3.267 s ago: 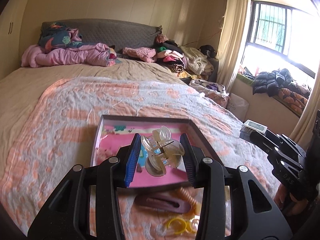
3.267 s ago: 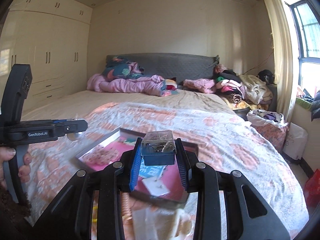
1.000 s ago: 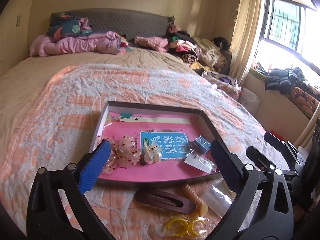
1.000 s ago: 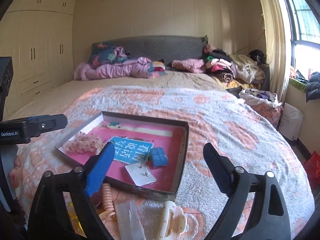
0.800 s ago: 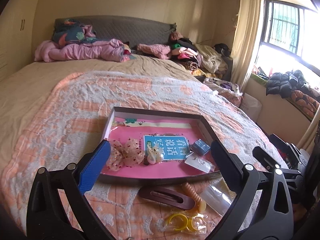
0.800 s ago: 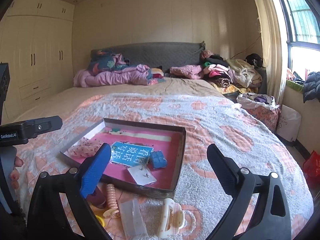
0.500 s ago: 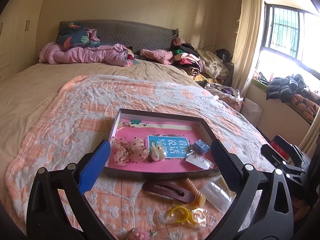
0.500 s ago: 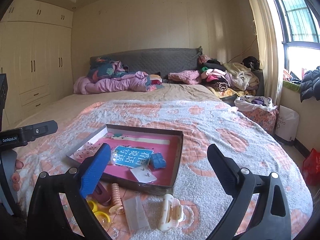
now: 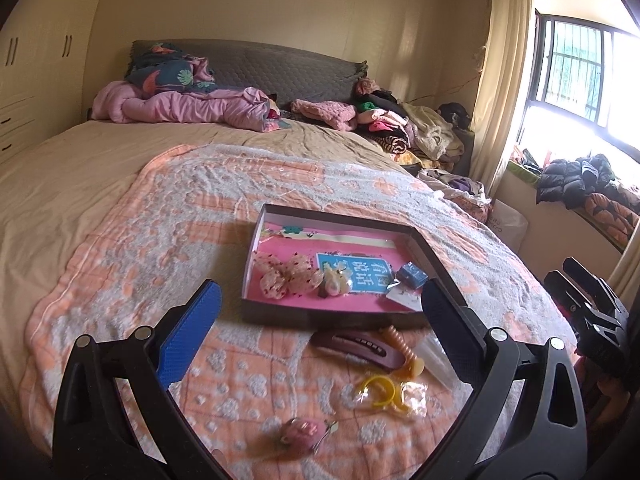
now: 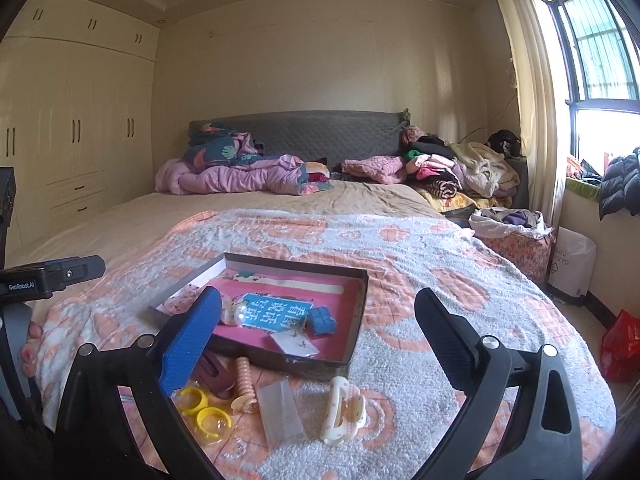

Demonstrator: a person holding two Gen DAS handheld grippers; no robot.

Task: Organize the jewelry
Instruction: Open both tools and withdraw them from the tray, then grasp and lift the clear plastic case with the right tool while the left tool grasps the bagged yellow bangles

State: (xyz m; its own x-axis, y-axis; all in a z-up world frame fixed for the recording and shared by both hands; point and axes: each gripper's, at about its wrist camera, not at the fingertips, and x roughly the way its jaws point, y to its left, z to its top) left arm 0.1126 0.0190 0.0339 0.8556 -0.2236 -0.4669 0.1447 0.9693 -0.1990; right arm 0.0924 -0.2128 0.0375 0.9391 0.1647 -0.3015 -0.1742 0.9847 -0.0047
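Left wrist view: the left tool (image 9: 320, 320) hangs released and empty above the bed, its jaws spread wide. The tray (image 9: 436, 258) already holds several pieces; a dark hair clip (image 9: 356, 344) and yellow rings (image 9: 380, 390) lie loose just before it, so picking up comes next.

Right wrist view: the right tool (image 10: 316, 332) is likewise spread and empty, nearest a cream claw clip (image 10: 344, 410) on the blanket (image 10: 420, 240).

The blanket (image 9: 168, 216) is orange and white, flower-patterned. The tray (image 9: 430, 256) has dark walls and a pink floor, with a blue card (image 9: 356, 274) printed in white and a blue box (image 10: 322, 322). Yellow rings (image 10: 202, 408), a maroon clip (image 9: 356, 344) and a cream claw clip (image 10: 344, 410) lie outside.
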